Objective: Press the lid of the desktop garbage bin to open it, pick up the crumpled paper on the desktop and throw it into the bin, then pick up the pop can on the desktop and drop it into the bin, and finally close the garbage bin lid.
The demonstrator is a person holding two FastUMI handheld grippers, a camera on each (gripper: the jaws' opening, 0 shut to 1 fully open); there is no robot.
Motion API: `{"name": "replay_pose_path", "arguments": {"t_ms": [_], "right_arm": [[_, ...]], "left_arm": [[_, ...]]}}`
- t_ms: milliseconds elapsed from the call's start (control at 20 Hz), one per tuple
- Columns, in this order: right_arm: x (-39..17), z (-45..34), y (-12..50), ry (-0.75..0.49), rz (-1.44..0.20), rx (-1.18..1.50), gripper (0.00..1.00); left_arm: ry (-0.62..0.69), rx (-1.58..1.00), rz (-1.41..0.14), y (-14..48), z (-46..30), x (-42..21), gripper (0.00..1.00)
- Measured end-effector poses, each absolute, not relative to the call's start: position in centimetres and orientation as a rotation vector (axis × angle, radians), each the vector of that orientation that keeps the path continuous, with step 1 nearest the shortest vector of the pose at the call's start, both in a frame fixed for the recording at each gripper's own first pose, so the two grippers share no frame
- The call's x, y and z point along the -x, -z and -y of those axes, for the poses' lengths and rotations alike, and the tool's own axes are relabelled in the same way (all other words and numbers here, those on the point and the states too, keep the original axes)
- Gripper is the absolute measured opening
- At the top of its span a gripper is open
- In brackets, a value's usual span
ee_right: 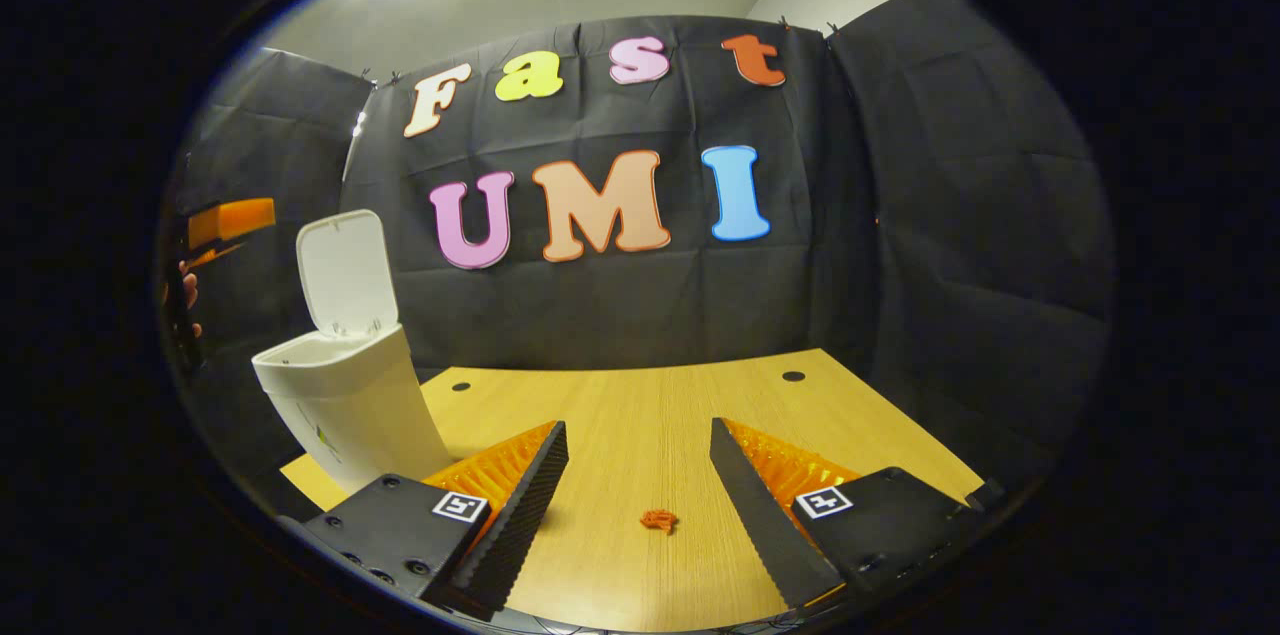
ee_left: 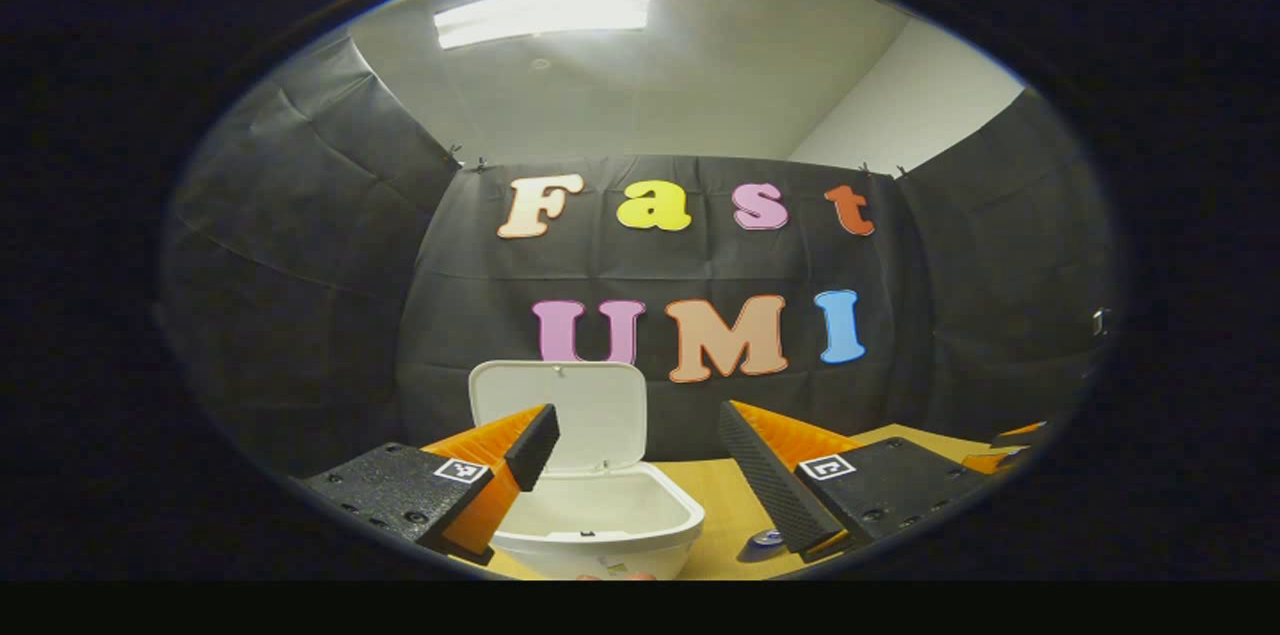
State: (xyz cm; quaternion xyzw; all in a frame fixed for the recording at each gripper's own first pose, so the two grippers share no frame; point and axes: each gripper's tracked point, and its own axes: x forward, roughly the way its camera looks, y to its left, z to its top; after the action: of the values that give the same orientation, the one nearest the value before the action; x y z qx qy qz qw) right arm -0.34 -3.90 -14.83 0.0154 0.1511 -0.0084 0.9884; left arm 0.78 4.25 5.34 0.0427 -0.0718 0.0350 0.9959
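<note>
two pairs of jaws stand spread wide and hold nothing. the left gripper (ee_left: pixel 638 460) hovers over the open mouth of the white garbage bin (ee_left: pixel 600 515), whose lid (ee_left: pixel 560 410) stands upright at the back; in the left gripper view the inside of the bin looks white and bare as far as i can see into it, though the bottom is out of sight. just right of the bin on the desk (ee_left: pixel 725 505) a small round metallic thing (ee_left: pixel 768 537) peeks out by the left gripper's finger, possibly the top of the pop can, too little of it to be sure. the right gripper (ee_right: pixel 640 475) hangs low over the desk with a small crumpled orange scrap of paper (ee_right: pixel 659 519) lying between its fingers, well apart from the bin. judging by this, the lid-opening step is done and the paper pick-up is in hand: the right gripper needs to come down around the scrap, pinch it, then carry it left over the bin's rim
</note>
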Motion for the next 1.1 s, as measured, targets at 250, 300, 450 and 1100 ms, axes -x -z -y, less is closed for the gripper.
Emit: {"name": "replay_pose_path", "arguments": {"t_ms": [250,300,450,1100], "right_arm": [[-3.3,3.8,23.1,-0.063,-0.437,-0.019,0.96],[-4.1,4.0,24.6,-0.073,-0.46,-0.021,0.96],[-6.9,4.5,28.8,-0.085,-0.529,0.015,0.96],[-10.2,4.4,36.2,-0.127,-0.744,0.08,0.46]], "left_arm": [[-0.145,-0.078,0.084,-3.7,-4.8,0.7,0.99],[-0.172,-0.081,0.074,-3.4,-5.0,1.2,0.96],[-0.245,-0.11,0.031,-2.1,-5.8,2.1,0.99],[-0.358,-0.08,-0.075,1.8,-6.9,2.5,0.99]]}}
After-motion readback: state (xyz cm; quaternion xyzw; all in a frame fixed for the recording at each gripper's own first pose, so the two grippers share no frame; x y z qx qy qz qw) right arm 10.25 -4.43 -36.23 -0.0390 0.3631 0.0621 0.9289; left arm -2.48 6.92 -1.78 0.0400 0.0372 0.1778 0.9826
